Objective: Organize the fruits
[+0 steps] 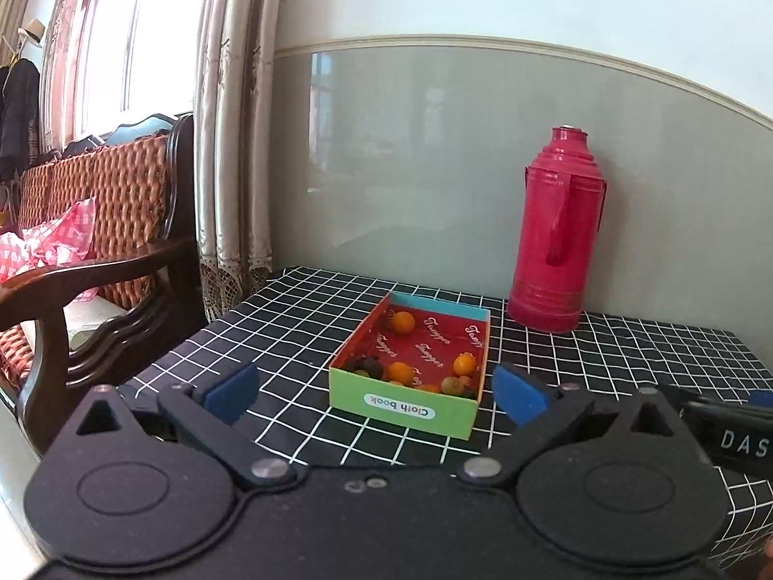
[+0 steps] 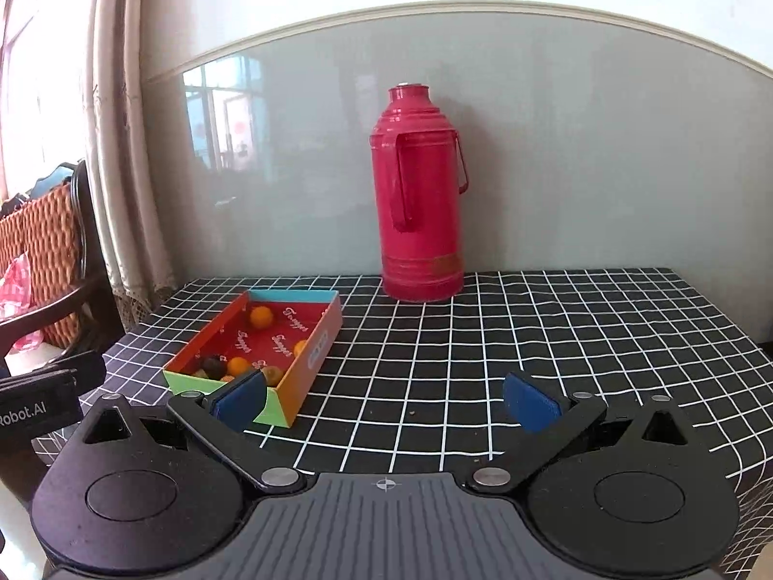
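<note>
A shallow cardboard box [image 1: 406, 408] with a green front and red inside sits on the checked table; it also shows in the right wrist view [image 2: 309, 362]. Inside lie several small fruits: orange ones [image 1: 402, 323] [image 1: 465, 364] [image 2: 261, 316], a dark one [image 1: 369, 365] and a greenish one [image 1: 451, 384]. My left gripper [image 1: 374, 394] is open and empty, just in front of the box. My right gripper [image 2: 386, 398] is open and empty, to the right of the box, its left fingertip [image 2: 239, 398] overlapping the box's near corner in view.
A tall red thermos [image 1: 558, 237] [image 2: 420, 193] stands at the back of the table against the wall. The black-and-white checked cloth [image 2: 531, 338] covers the table. A wooden chair [image 1: 96, 251] with a woven back stands at the left, past the table's edge.
</note>
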{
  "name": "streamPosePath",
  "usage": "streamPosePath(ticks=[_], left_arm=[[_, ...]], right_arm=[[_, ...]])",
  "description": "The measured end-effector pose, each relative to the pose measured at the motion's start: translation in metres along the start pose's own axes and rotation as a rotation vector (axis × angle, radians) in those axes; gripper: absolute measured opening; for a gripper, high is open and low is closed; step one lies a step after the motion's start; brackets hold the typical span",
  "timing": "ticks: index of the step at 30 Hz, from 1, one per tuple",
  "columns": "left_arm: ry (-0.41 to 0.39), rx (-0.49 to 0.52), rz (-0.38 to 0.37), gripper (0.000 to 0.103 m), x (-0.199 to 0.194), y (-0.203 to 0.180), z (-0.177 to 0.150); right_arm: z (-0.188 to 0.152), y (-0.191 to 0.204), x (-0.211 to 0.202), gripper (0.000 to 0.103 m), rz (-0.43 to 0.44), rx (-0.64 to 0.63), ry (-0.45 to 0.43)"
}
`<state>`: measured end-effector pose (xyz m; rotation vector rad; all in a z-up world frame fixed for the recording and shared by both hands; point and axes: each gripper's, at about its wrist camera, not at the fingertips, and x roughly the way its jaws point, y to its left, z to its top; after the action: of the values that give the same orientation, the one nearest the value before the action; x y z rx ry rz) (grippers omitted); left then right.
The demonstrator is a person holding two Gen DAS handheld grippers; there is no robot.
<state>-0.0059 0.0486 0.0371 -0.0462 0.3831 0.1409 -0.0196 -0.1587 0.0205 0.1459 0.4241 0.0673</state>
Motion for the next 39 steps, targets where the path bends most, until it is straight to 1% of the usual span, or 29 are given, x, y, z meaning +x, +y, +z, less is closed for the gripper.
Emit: streamPosePath(ticks=[10,16,28,36,39], left_arm=[[0.022,0.005,-0.013,0.097,0.004,-0.002,-0.003],[0.037,0.004,-0.019,0.097,0.007,-0.001,-0.005],[0.054,-0.005,-0.039,0.097,0.009,-0.001,-0.004],[0.057,0.000,-0.029,0.097,0.010,-0.001,-0.004],[0.054,0.019,-0.028,0.097,0.011,-0.002,-0.005]], right_arm=[[0.000,0.001,0.001,0.103,-0.001,-0.005,-0.004],[-0.001,0.005,0.003,0.103,-0.033,-0.030,-0.011],[-0.003,0.008,0.004,0.103,-0.057,-0.050,-0.012],[-0.004,0.007,0.004,0.103,-0.054,-0.045,-0.014],[-0.003,0.008,0.005,0.103,-0.050,-0.049,-0.017]])
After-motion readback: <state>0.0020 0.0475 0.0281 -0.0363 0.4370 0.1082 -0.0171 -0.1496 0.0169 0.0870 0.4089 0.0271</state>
